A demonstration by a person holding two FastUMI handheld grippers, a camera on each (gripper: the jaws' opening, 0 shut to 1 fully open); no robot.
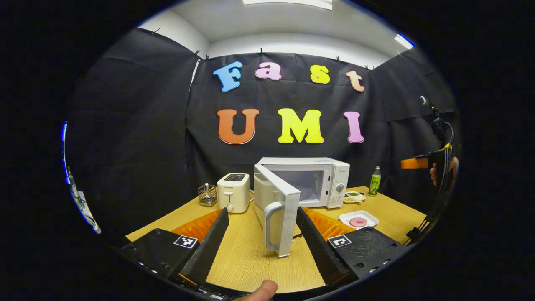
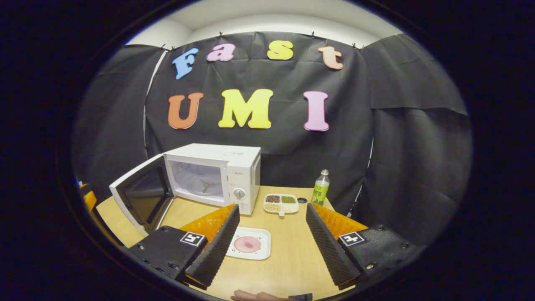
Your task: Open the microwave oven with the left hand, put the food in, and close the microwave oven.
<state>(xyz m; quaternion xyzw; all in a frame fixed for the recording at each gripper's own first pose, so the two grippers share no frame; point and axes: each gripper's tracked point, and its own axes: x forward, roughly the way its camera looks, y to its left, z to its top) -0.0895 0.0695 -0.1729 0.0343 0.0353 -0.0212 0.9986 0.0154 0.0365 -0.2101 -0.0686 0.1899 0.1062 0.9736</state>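
The white microwave [image 1: 322, 179] stands at the back of the wooden table, its door [image 1: 286, 209] swung wide open toward me. The door's grey handle [image 1: 271, 225] hangs between the spread fingers of my left gripper [image 1: 262, 210], which is open and does not press on it. In the right gripper view the microwave [image 2: 234, 167] shows an empty cavity with the door [image 2: 142, 194] out to the left. A white plate [image 2: 261, 251] bearing a pink round of food [image 2: 247, 244] lies on the table just ahead of my open right gripper [image 2: 272, 206], near its left finger.
A white toaster [image 1: 233, 192] and a wire holder [image 1: 207, 194] stand left of the microwave. To its right are a divided dish of beans [image 2: 281, 202] and a green bottle [image 2: 320, 193]. A hand holds the right gripper [image 1: 413, 163] high at the far right.
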